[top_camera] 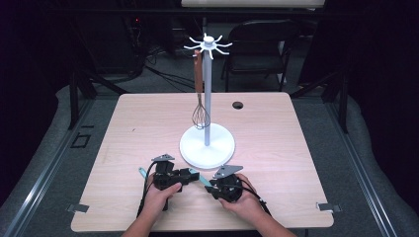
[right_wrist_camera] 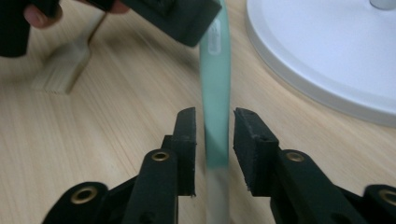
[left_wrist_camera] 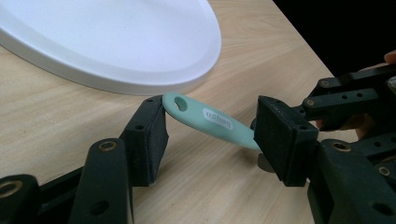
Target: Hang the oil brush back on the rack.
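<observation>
A mint-green utensil handle (left_wrist_camera: 215, 122) with a hole at its end lies low over the table between both grippers, just in front of the stand's base. My left gripper (left_wrist_camera: 215, 112) has its jaws wide apart. The handle's holed end touches one jaw's tip and the shaft runs behind the other jaw. My right gripper (right_wrist_camera: 215, 116) straddles the same handle (right_wrist_camera: 215, 93), with a small gap on each side. In the high view the left gripper (top_camera: 187, 174) and right gripper (top_camera: 210, 183) point toward each other, and the handle (top_camera: 195, 174) lies between them.
A white hanger stand (top_camera: 207, 84) rises from a round base (top_camera: 206, 148) at mid table. A whisk (top_camera: 200, 116) with a brown handle hangs from its top hooks. A pale bristle-like piece (right_wrist_camera: 58, 70) lies by the left hand. A cable hole (top_camera: 237, 104) sits at the back.
</observation>
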`<state>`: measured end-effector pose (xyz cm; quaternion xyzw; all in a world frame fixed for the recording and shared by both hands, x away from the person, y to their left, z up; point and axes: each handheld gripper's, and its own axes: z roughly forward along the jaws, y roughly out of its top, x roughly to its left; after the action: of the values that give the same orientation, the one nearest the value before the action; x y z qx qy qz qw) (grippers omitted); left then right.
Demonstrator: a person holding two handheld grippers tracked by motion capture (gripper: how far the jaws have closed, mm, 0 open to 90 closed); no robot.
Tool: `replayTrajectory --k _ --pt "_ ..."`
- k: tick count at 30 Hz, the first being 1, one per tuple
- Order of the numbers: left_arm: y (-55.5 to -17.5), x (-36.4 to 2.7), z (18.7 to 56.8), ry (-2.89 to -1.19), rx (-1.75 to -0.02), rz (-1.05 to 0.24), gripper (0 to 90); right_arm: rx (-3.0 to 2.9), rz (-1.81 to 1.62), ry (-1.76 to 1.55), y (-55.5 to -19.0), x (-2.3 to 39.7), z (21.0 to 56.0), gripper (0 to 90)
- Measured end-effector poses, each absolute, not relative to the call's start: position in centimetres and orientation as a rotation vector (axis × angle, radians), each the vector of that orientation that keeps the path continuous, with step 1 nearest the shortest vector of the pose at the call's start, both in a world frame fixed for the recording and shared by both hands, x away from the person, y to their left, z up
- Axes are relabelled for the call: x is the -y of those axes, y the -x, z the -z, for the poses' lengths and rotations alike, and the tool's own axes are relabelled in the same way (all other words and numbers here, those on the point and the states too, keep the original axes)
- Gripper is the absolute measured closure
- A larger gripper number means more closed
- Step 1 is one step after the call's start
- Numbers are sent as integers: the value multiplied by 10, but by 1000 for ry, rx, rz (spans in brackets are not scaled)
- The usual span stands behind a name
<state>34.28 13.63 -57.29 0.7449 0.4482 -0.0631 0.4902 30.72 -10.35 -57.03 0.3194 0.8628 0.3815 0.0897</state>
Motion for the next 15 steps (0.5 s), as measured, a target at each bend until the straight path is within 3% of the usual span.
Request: replayTrajectory --k 7,13,15 --pt "-344 -133 570 -1799 -1078 155 463 -2602 -1071 -1000 -304 115 571 670" --pt "-344 -131 567 -1794 -1073 152 481 -2606 -1039 -977 -300 115 569 795" --pt "-344 -131 566 -1791 -1071 149 487 -2596 -1038 -975 -299 115 569 800"
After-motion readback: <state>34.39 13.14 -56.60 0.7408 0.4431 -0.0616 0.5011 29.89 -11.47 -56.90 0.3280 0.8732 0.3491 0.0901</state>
